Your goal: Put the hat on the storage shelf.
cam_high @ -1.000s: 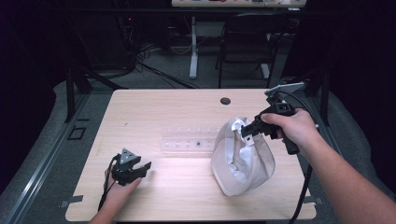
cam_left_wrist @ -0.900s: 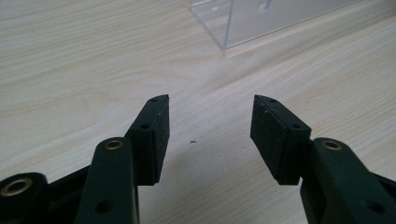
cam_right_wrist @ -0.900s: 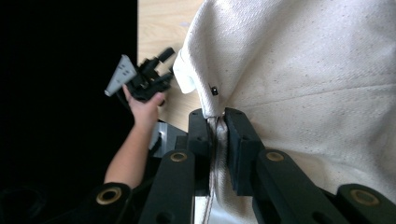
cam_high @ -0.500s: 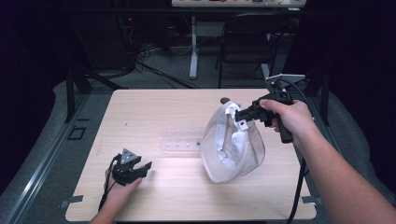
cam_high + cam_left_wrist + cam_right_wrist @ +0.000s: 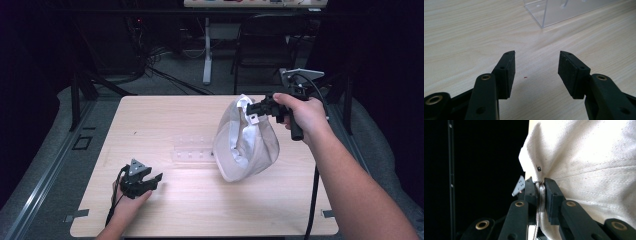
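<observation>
high view: the right gripper [image 5: 257,107] sits in the upper right of the frame, held in a hand [image 5: 302,117] whose arm comes up from the bottom right corner. its jaws are pinched tight on the top edge of a white bag [image 5: 245,145]. the bag hangs from that pinch near the middle of the frame, a bit to the right, with its round bottom low over the table [image 5: 165,120]; i cannot tell if the bottom touches the wood. just left of the bag lies a clear box [image 5: 192,154], flat on the table.

the left gripper [image 5: 150,180] is in the lower left of the frame, resting on the table in the other hand [image 5: 129,205]. it is well apart from the bag.

in the left gripper view the two black pads [image 5: 507,73] stand wide apart with bare wood between them. a corner of the clear box [image 5: 564,11] shows at the top of the frame, apart from the pads.

in the right gripper view the jaws meet at the bottom middle of the frame, with a thin fold of the bag [image 5: 586,170] squeezed between them. the cloth fills the right side, and the left side is dark. a small grey tag [image 5: 519,185] sticks out just left of the jaws.
</observation>
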`<state>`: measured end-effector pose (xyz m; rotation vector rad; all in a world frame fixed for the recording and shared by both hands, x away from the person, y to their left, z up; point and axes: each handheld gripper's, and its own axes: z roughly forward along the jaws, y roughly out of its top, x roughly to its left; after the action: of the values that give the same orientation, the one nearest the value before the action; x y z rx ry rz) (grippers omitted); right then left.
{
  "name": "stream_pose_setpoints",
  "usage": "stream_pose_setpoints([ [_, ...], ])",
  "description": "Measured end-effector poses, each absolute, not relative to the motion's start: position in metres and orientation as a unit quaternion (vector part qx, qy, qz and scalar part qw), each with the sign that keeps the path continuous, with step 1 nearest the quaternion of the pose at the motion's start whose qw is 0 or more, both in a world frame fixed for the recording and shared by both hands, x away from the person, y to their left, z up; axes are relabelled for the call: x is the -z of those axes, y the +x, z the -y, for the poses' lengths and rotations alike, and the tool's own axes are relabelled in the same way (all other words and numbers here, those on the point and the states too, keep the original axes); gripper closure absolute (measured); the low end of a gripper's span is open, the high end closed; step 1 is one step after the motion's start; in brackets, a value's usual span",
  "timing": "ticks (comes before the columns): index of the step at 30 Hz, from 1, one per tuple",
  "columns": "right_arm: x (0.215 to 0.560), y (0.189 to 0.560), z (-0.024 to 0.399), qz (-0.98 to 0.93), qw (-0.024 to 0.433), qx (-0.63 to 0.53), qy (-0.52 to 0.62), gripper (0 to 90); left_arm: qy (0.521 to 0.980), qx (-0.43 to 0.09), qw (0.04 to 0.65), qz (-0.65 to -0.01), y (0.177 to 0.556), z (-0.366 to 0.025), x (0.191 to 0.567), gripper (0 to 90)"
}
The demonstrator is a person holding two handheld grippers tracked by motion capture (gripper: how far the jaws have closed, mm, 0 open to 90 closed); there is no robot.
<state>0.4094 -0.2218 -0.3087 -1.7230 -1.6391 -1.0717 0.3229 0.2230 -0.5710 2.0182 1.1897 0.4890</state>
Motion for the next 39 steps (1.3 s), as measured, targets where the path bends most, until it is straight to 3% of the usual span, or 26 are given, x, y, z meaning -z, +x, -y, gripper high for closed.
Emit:
stream_pose_setpoints([
  [25,0.31,0.446,0.211,0.531,0.24,0.463,-0.668,81.6,0.801,-0.17,0.379,-0.431,0.32,-0.207,0.565,51.5],
  [39,0.317,0.452,0.202,0.537,0.23,0.455,-0.672,81.6,0.801,-0.194,0.437,-0.36,0.318,-0.157,0.537,50.3],
])
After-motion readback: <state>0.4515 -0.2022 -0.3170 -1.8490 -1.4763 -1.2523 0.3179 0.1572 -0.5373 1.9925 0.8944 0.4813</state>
